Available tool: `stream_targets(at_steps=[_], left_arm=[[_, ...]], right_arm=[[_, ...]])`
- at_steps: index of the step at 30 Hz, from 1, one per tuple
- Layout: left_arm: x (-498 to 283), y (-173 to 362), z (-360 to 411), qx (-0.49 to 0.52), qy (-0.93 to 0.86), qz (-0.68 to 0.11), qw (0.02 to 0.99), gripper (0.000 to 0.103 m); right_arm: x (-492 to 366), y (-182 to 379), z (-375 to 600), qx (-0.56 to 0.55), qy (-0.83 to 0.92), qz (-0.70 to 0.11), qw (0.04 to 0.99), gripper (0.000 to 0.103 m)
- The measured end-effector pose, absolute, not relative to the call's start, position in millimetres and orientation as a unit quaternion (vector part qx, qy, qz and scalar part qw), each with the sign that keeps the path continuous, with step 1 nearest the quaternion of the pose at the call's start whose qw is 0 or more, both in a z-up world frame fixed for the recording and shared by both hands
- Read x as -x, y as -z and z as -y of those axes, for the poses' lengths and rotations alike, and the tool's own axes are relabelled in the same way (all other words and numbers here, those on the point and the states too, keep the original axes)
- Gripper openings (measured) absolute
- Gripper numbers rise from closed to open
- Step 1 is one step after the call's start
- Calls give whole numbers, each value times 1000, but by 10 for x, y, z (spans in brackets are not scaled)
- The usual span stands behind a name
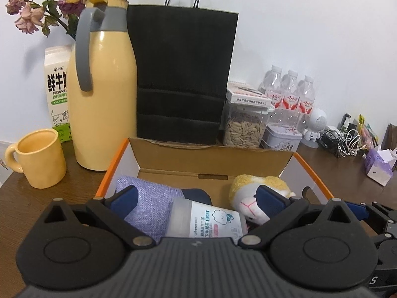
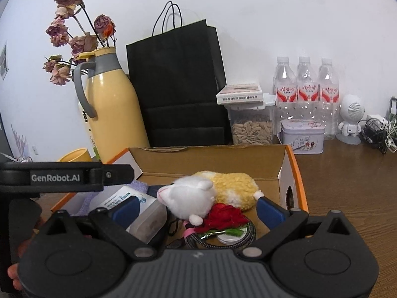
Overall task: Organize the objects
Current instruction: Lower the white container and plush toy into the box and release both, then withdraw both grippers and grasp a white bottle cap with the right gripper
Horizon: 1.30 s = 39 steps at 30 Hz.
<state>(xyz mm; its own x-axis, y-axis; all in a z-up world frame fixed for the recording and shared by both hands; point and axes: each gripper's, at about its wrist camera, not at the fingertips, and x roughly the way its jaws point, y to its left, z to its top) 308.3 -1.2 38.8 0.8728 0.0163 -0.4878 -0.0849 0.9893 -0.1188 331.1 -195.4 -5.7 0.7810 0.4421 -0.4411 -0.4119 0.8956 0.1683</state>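
An open cardboard box [image 1: 211,160] [image 2: 211,159] with orange edges holds several items. A lilac woven cloth [image 1: 151,198], a cotton-swab tub [image 1: 211,221] [image 2: 139,211] and a white-and-yellow plush animal [image 1: 253,198] [image 2: 211,191] lie inside. In the right wrist view a red fabric rose [image 2: 225,217] and a coiled braided cable [image 2: 223,238] lie in front of the plush. My left gripper [image 1: 197,200] stands open over the tub, touching nothing. My right gripper [image 2: 197,207] is open over the plush and rose, pads apart from them.
Behind the box stand a yellow thermos jug [image 1: 104,94], a black paper bag [image 1: 183,74], a milk carton [image 1: 55,87] and dried flowers. A yellow mug [image 1: 37,156] sits at the left. A seed jar [image 1: 244,126], a tin [image 2: 302,136], water bottles [image 2: 307,94] and cables are at the right.
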Motion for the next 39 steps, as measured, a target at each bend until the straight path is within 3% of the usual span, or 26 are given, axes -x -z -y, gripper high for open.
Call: stream_targets(at_steps=[23, 39], left_arm=[[-2294, -642, 23, 56, -29, -221, 973, 103], [-1788, -519, -94, 39, -47, -250, 966, 103]], right_arm=[[-2557, -236, 2044, 11, -212, -201, 956, 103], [-2022, -25, 2334, 45, -193, -230, 953, 103]])
